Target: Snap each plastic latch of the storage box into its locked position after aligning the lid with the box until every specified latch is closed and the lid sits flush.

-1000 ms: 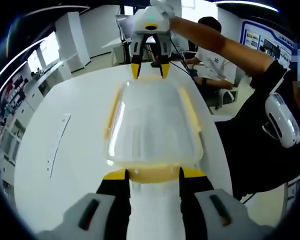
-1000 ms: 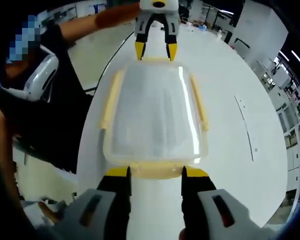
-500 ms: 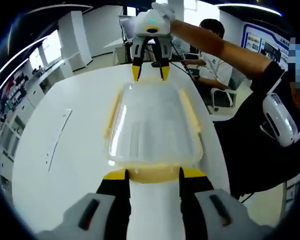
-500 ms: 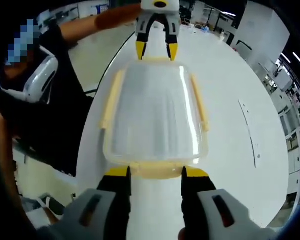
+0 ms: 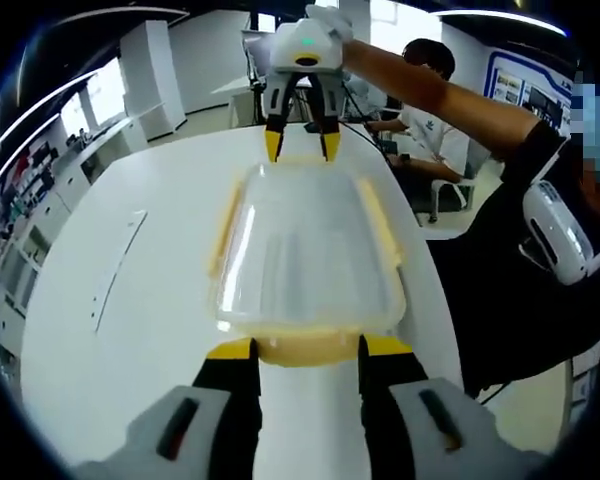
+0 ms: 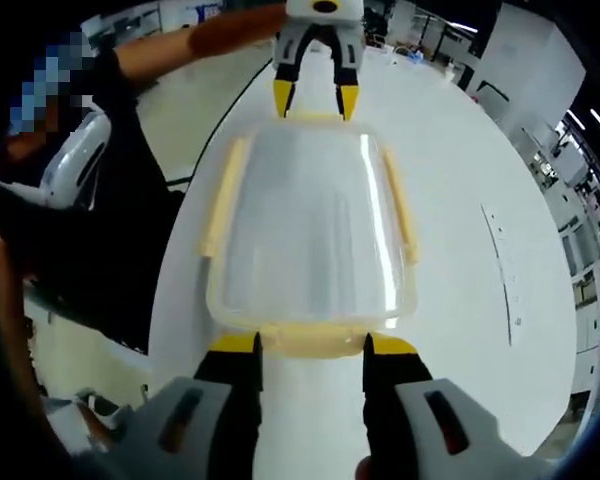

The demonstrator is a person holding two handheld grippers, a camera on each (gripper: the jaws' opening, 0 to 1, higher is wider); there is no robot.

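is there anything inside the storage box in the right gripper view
No, through the clear lid the storage box looks empty, with nothing but the white table showing beneath it.

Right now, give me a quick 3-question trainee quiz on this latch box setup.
1. True or false: the storage box rests on the white table.
2. What colour are the latches? A) yellow B) blue C) red
3. Fill in: the left gripper and right gripper sit at ____ ends of the box.

Key: 1 true; 2 A; 3 opposite
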